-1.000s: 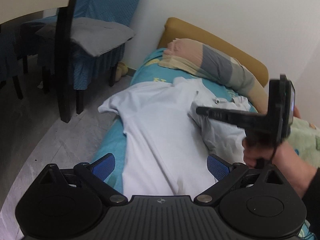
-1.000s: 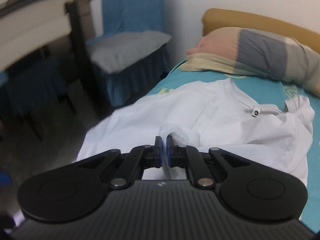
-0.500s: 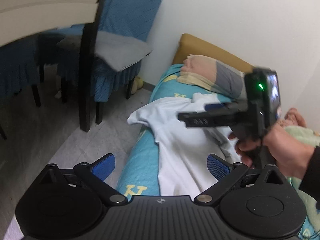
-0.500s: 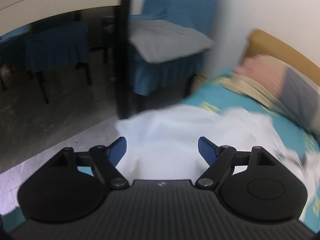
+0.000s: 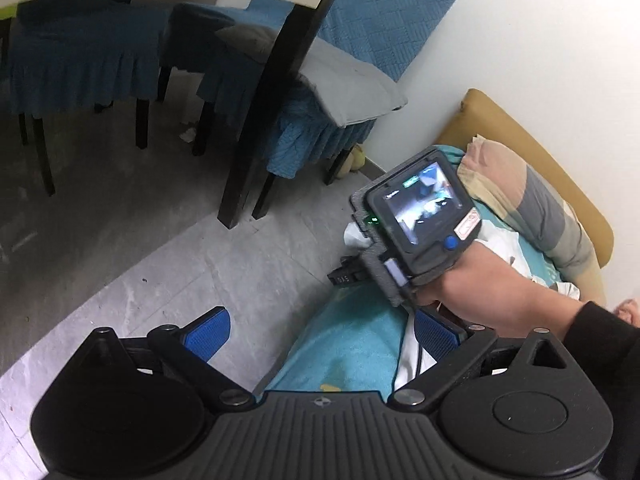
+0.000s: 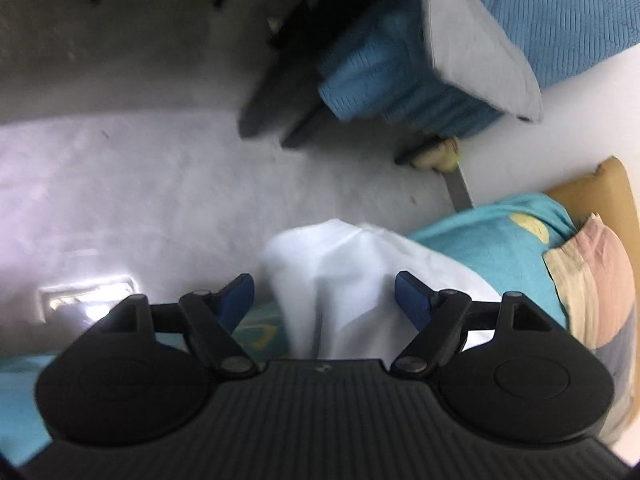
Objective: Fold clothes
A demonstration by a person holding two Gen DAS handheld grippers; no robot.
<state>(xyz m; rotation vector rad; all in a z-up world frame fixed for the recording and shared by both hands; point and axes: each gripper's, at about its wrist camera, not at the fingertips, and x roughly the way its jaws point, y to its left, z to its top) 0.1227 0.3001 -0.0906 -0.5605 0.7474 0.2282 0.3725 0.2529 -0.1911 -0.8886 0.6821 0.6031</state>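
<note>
A white garment (image 6: 360,264) lies on the teal bed (image 6: 492,236), one sleeve hanging over the bed's edge toward the floor. My right gripper (image 6: 324,300) is open, its blue pads either side of that sleeve, not closed on it. In the left wrist view the right gripper's camera body (image 5: 420,220) and the hand holding it cover most of the garment; only bits of white cloth (image 5: 500,244) show. My left gripper (image 5: 320,332) is open and empty above the bed's edge (image 5: 352,344).
A chair with blue cover and grey cushion (image 5: 352,84) stands beside the bed head. A dark table leg (image 5: 272,120) and more blue-skirted chairs (image 5: 80,56) stand on the grey floor (image 5: 160,264). A striped pillow (image 5: 532,208) lies against the yellow headboard (image 5: 532,148).
The right gripper let go of the garment fold, opened, and swung to the sleeve at the bed's edge. Both views have tilted toward the floor; the left gripper stayed open.
</note>
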